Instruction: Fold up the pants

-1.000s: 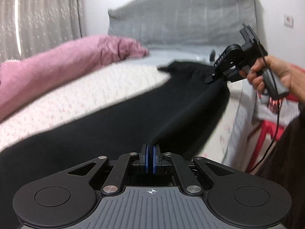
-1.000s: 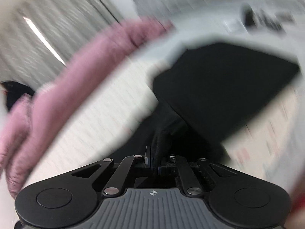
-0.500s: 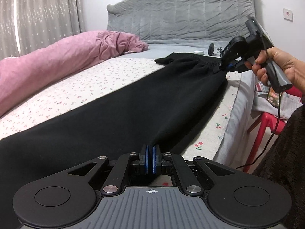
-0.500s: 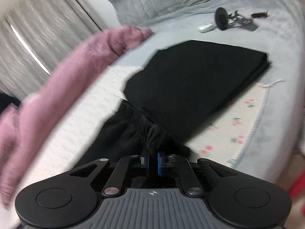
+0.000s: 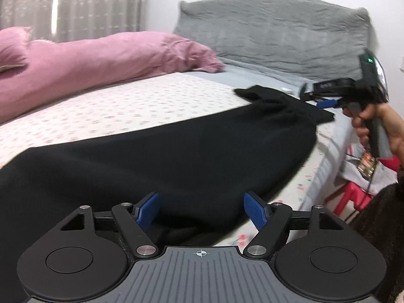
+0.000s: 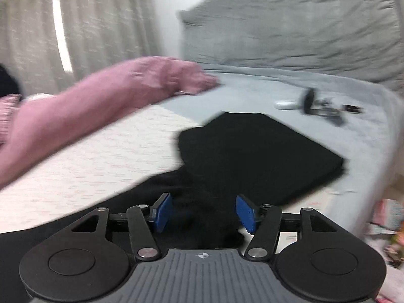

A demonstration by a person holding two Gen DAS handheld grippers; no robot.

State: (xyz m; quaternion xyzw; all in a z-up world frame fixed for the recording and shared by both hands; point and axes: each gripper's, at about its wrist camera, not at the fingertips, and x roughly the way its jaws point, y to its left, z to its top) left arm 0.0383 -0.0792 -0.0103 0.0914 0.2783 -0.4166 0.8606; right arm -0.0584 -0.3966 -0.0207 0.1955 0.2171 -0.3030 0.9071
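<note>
Left gripper (image 5: pixel 202 210) spread wide, pants (image 5: pixel 156 161) lying loose between pads at frame bottom. Right gripper (image 6: pixel 203 213) likewise spread over waistband. Pants span bed (image 5: pixel 121 103); right hem near mattress edge.

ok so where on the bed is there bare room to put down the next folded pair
Free: the floral sheet between the pink duvet and the laid-out pants, and the grey cover between the folded black stack and the headboard. Crowded: the small gadgets by the right edge.
</note>
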